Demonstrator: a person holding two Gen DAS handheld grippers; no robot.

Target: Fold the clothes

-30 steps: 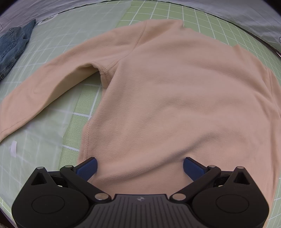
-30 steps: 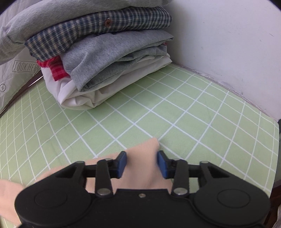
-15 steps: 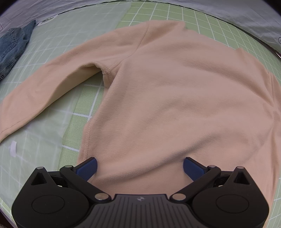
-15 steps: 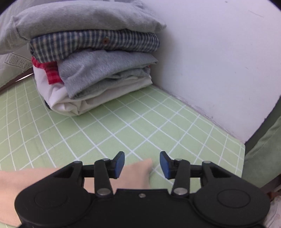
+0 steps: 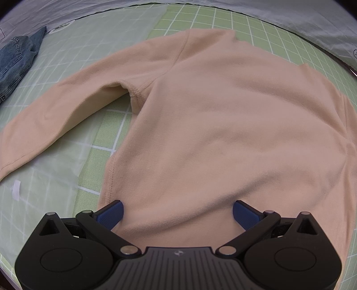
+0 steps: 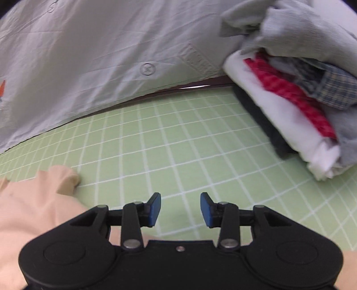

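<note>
Left wrist view: the left gripper hangs low over the near hem of a peach long-sleeved sweater, its blue fingers spread wide and holding nothing. The sweater lies flat on a green grid mat that covers the table, its body filling most of the frame. One sleeve stretches out to the left across a translucent plastic sheet. Bare mat shows only in a narrow wedge under the armpit and in a band beyond the collar, where grey cloth borders the far edge. A piece of blue denim lies at the far left, well apart from the sleeve.

Right wrist view: the right gripper is released, its jaws apart with nothing between them, over open mat. A rumpled part of the sweater lies at the lower left, beside the gripper body. Wide free mat extends ahead to a grey sheet along the back edge. At right stands a stack of folded clothes, blurred.
</note>
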